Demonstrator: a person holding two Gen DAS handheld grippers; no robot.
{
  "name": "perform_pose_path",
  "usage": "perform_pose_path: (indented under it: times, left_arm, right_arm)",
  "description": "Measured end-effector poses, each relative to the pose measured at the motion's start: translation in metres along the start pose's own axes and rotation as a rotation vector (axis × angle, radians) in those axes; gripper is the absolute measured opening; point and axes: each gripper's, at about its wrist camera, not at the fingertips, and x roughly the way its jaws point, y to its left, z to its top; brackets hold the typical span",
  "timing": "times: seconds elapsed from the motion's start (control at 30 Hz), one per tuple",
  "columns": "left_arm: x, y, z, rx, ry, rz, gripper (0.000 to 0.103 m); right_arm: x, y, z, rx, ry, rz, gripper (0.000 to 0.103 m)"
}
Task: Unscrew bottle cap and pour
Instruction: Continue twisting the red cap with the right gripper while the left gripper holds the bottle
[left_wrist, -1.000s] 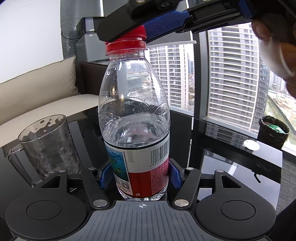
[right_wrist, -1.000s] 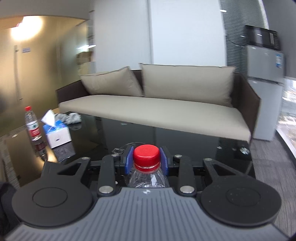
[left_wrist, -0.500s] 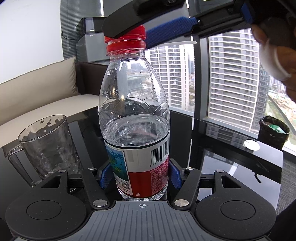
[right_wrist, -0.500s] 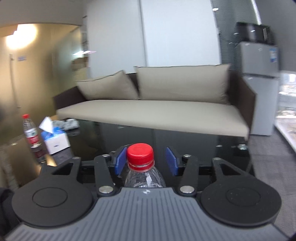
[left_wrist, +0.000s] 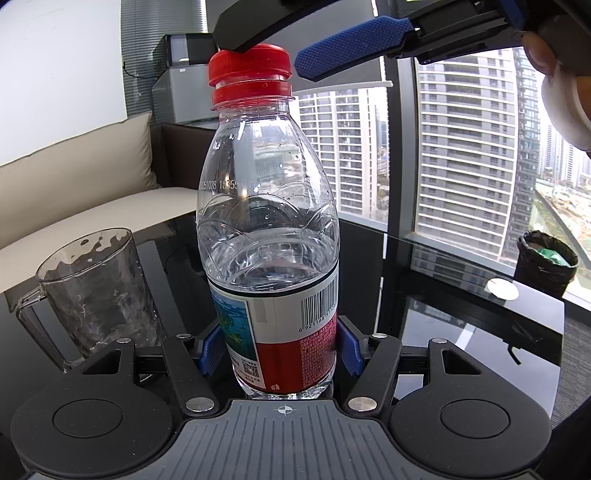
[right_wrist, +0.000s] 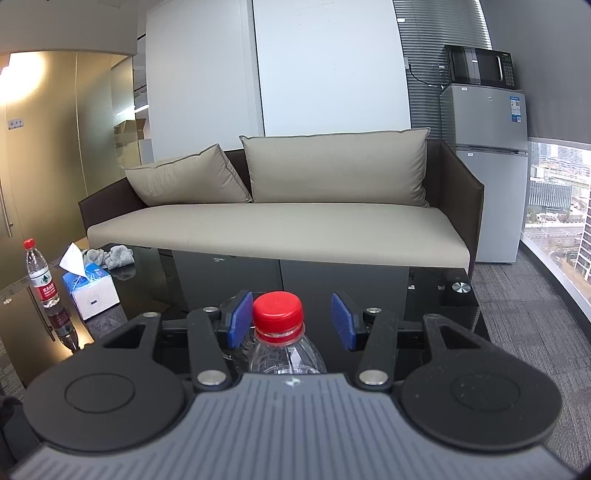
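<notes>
On a shiny black glass table in a room with a tan sofa and tall windows, the water bottle is squeezed by the left gripper, while the right gripper is held wide apart around its red cap, beside a glass mug.

Left wrist view close, window-facing; right wrist view above, sofa-facing — both share the bottle cap.

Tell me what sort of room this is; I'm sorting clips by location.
Probably a high-rise office lounge or break room: a beige sofa, a microwave on a small fridge, and tower blocks outside tall windows.
</notes>
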Motion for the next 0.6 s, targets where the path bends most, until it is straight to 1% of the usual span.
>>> perform_pose_path:
  times: [0.37, 0.6]
  left_arm:
    - [0.002, 0.001, -0.003, 0.0, -0.001, 0.0, 0.058]
    - [0.003, 0.003, -0.002, -0.002, 0.0, 0.0, 0.058]
  right_arm:
    - [-0.01, -0.013, 0.001, 0.038, -0.013, 0.0, 0.05]
    - [-0.004, -0.001, -0.002, 0.015, -0.004, 0.026, 0.051]
